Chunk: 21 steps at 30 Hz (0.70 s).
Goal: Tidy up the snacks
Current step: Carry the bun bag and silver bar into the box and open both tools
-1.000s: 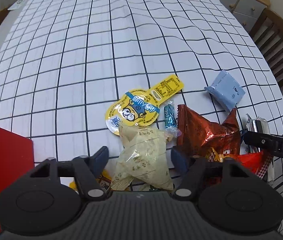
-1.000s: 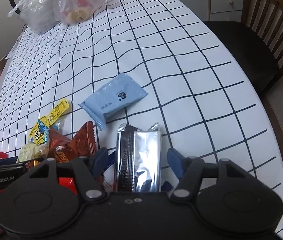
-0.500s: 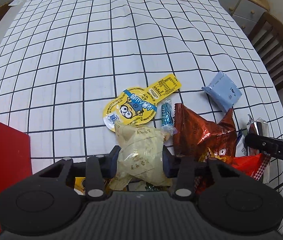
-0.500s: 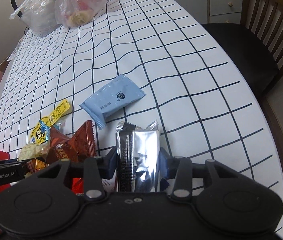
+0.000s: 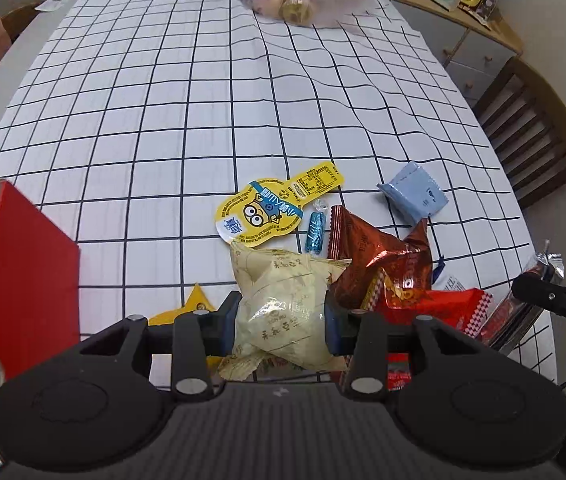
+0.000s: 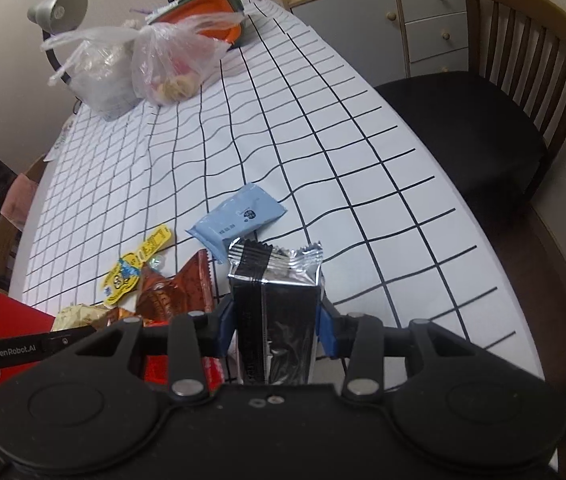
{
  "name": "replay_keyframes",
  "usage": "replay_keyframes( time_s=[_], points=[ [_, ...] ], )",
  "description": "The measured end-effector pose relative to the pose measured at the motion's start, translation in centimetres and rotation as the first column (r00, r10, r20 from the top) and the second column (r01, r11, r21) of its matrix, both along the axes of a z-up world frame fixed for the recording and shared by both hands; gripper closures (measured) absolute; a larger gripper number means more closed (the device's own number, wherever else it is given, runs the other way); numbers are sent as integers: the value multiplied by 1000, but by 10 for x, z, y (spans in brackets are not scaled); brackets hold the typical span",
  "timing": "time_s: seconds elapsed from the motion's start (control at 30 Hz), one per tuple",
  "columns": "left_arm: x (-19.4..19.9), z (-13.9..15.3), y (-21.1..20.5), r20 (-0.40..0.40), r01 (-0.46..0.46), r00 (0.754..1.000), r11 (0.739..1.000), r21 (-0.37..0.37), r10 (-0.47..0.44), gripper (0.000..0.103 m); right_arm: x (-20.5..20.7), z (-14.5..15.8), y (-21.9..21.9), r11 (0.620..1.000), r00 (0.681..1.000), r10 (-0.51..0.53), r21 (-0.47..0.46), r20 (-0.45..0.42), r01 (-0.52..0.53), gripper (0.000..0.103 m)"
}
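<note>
Setting: a home dining room. The bench [image 6: 323,128] is an oval table under a white cloth with a black grid. Beside the bench stands a brown slatted wooden chair [image 6: 523,80]; behind the chair, a grey drawer cabinet [image 6: 415,20]. On the bench's far end lie tied clear plastic bags [image 6: 143,64].

Even, soft indoor light falls on the white black-gridded tablecloth [image 5: 203,120] in both wrist views, casting only faint shadows. Fisheye distortion bows the grid lines outward, strongest toward 3 and 9 o'clock, and darkens the corners. Glare glints off the crinkled silver foil snack packet [image 6: 275,312] and the clear plastic bags [image 6: 171,64] at 11 o'clock. Focus stays sharp throughout.
</note>
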State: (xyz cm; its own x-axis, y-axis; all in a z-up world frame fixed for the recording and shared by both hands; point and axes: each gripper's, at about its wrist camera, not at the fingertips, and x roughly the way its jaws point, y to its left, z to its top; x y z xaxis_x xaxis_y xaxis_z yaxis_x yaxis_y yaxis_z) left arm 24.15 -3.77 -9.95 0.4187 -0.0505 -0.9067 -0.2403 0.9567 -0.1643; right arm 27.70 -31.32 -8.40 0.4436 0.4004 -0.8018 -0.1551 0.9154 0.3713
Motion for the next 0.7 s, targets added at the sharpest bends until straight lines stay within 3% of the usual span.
replay_keyframes(
  time_s=[0.4, 0.7],
  points=[
    [-60, 46, 7, 76, 6, 997, 1000, -15, -5, 63, -54, 42, 4, 999, 998, 29, 38, 60, -32, 63],
    [-110, 79, 34, 127, 7, 992, 1000, -15, -5, 63, -89, 80, 58, 983, 980, 165, 57, 114, -172, 63]
  ],
)
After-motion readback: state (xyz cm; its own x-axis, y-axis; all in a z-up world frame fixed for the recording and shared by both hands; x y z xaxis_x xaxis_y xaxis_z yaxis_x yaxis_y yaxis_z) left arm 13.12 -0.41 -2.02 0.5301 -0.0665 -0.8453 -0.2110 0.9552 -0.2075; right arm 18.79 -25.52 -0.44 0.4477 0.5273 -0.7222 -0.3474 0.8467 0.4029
